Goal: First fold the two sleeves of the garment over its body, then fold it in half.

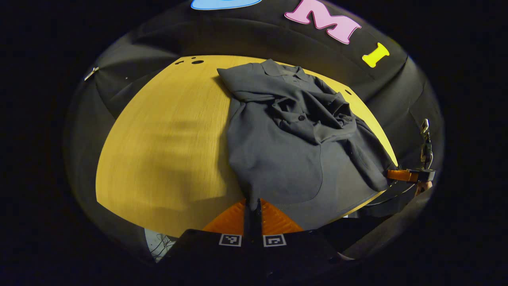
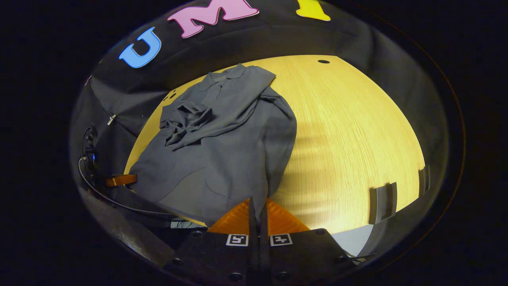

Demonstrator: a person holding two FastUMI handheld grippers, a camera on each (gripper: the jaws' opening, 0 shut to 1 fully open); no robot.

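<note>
A dark grey shirt (image 1: 285, 143) lies on a yellow wooden worktop (image 1: 166, 143), its collar (image 1: 278, 69) at the far end and its hem at the near edge. Both sleeves are already folded in over the body, where they sit in a rumpled heap (image 1: 313, 115) below the collar.

In the left gripper view, the left gripper (image 1: 253, 204) sits at the near edge of the worktop. Its fingers (image 1: 234, 218) are drawn close together on a bottom corner of the shirt, and a narrow pleat of cloth rises from between them. The rest of the shirt spreads away from the fingers toward the collar.

In the right gripper view, the right gripper (image 2: 258, 206) stands at the near edge too. Its fingers (image 2: 283, 218) are likewise pressed nearly together, with the other bottom corner of the shirt (image 2: 238, 143) pinched between them. Bare worktop (image 2: 357, 131) stretches to the side of the shirt.

Each view also shows the other gripper farther off, beside the shirt's hem (image 1: 401, 174) (image 2: 119, 180).
</note>
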